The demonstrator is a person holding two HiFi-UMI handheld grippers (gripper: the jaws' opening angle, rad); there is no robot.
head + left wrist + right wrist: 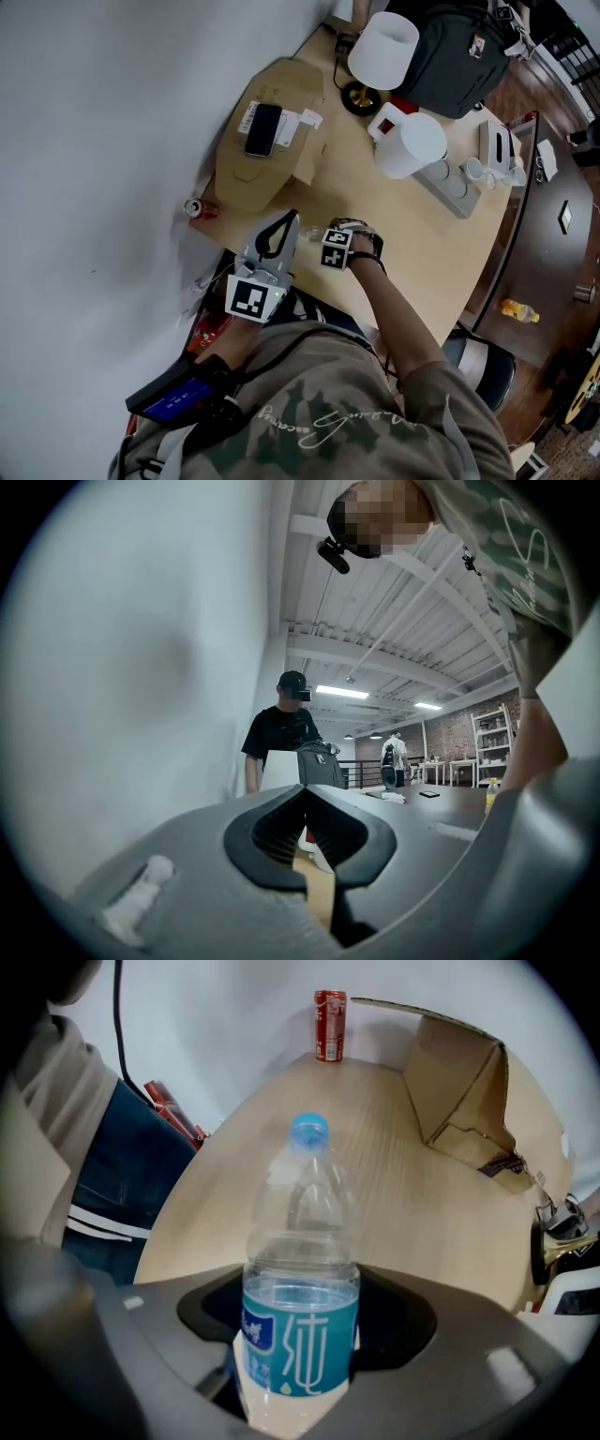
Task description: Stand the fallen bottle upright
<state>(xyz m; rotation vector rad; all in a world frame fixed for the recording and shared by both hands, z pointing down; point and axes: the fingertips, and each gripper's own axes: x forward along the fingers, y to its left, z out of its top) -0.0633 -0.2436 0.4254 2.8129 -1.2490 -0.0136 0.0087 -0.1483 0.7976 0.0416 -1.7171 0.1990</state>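
A clear plastic bottle (298,1269) with a blue cap and a blue label lies on the wooden table (412,1213), its cap pointing toward the red can. My right gripper (300,1340) points down over it, and its jaws sit against both sides of the labelled part. In the head view this gripper (323,242) is near the table's front left edge, and only a sliver of the bottle (307,234) shows. My left gripper (289,220) is level just to the left, its fingertips together with nothing between them; in its own view the left gripper (305,794) faces across the table.
A red can (197,208) stands at the table's left edge by the wall. Flattened cardboard (272,122) carries a phone (262,129). Farther off are a white jug (410,145), a lamp (382,49) and a black backpack (459,52). A person (281,738) stands beyond the table.
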